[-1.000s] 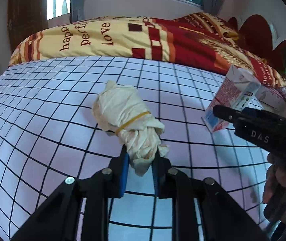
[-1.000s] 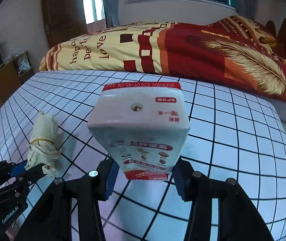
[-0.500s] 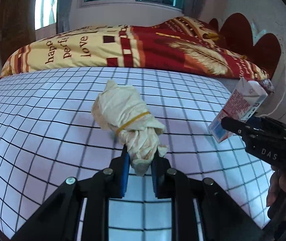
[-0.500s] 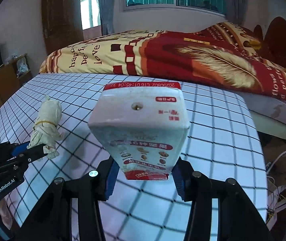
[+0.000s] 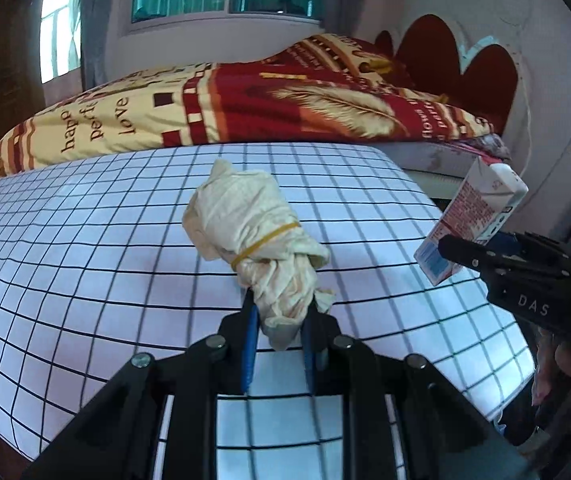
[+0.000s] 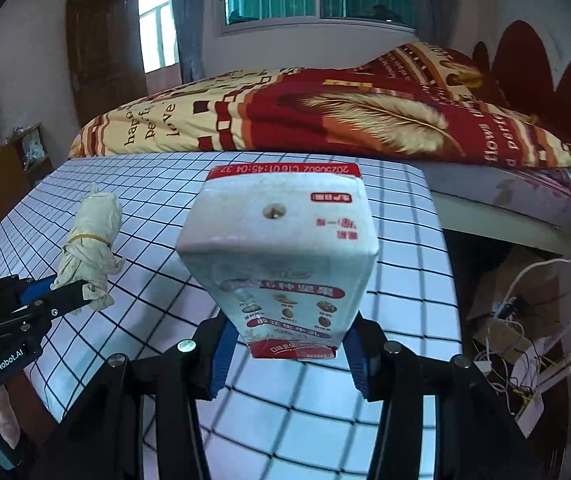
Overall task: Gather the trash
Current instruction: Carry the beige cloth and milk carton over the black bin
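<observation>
My left gripper (image 5: 279,312) is shut on the twisted end of a cream plastic bundle (image 5: 253,232) tied with a yellow rubber band, held above the checked table (image 5: 85,248). My right gripper (image 6: 287,344) is shut on a white and red drink carton (image 6: 281,248), gripped near its bottom end and tilted forward. In the left wrist view the carton (image 5: 473,216) shows at the right in the right gripper (image 5: 469,250), past the table's right edge. In the right wrist view the bundle (image 6: 89,248) hangs at the left in the left gripper (image 6: 75,294).
A bed with a red and yellow quilt (image 6: 325,112) runs behind the table (image 6: 145,216). To the right of the table the floor holds cardboard, white cables and a power strip (image 6: 525,364). A dark cabinet (image 6: 1,176) stands at the left.
Both grippers have carried their loads to the right; the table's right edge and the floor clutter beyond it have come into view. Both grips are unchanged.
</observation>
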A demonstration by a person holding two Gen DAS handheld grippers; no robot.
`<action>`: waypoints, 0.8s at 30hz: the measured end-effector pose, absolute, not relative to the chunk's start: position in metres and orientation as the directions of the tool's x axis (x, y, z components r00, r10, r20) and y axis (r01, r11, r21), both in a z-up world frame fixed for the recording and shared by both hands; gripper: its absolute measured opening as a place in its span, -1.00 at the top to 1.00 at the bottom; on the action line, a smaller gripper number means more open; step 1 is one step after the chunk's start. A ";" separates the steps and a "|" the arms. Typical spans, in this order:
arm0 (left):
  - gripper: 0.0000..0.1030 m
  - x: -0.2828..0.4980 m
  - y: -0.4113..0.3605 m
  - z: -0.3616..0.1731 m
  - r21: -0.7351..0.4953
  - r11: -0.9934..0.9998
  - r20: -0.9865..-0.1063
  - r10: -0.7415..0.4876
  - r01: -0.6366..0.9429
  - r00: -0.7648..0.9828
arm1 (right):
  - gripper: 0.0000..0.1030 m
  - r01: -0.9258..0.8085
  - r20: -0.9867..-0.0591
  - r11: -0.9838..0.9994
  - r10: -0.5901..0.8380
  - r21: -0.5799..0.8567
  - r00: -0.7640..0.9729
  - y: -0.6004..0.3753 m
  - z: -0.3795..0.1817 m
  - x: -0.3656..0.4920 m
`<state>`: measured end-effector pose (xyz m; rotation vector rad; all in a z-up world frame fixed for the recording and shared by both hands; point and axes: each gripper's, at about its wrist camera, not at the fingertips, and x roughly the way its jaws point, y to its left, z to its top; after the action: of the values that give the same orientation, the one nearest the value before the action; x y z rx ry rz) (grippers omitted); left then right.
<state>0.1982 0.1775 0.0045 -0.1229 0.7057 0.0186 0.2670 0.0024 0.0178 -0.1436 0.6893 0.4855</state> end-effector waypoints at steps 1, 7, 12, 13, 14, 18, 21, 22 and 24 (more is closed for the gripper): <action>0.60 0.197 0.172 0.006 -0.105 0.993 -0.646 -0.032 -0.048 0.763 | 0.01 -0.468 -0.638 0.883 0.379 0.032 0.670 -0.004 0.019 0.264; 0.60 0.189 0.139 0.015 -0.099 0.995 -0.630 -0.071 0.010 0.773 | 0.01 -0.425 -0.617 0.905 0.352 0.033 0.704 -0.046 0.030 0.241; 0.60 0.184 0.110 0.020 -0.095 0.993 -0.623 -0.110 0.065 0.775 | 0.01 -0.388 -0.606 0.921 0.322 0.025 0.727 -0.081 0.035 0.221; 0.60 0.182 0.104 0.021 -0.092 0.993 -0.621 -0.116 0.075 0.775 | 0.01 -0.381 -0.605 0.924 0.316 0.023 0.731 -0.086 0.036 0.218; 0.60 0.181 0.097 0.021 -0.089 0.992 -0.620 -0.125 0.089 0.775 | 0.01 -0.371 -0.603 0.928 0.308 0.022 0.736 -0.095 0.036 0.214; 0.60 0.174 0.072 0.023 -0.082 0.988 -0.616 -0.155 0.133 0.772 | 0.01 -0.339 -0.605 0.941 0.284 0.025 0.744 -0.119 0.034 0.204; 0.60 0.171 0.054 0.023 -0.081 0.982 -0.617 -0.182 0.169 0.765 | 0.01 -0.312 -0.611 0.950 0.261 0.024 0.748 -0.139 0.030 0.195; 0.60 0.170 0.047 0.022 -0.080 0.980 -0.617 -0.191 0.181 0.763 | 0.01 -0.302 -0.614 0.953 0.253 0.025 0.747 -0.146 0.028 0.193; 0.60 0.170 0.037 0.021 -0.082 0.977 -0.621 -0.206 0.199 0.756 | 0.01 -0.283 -0.618 0.959 0.240 0.030 0.748 -0.159 0.025 0.188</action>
<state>0.1699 0.0370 0.0208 -0.0108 0.6781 -0.2207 0.1881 -0.1585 0.0248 -0.0674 0.6665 0.2864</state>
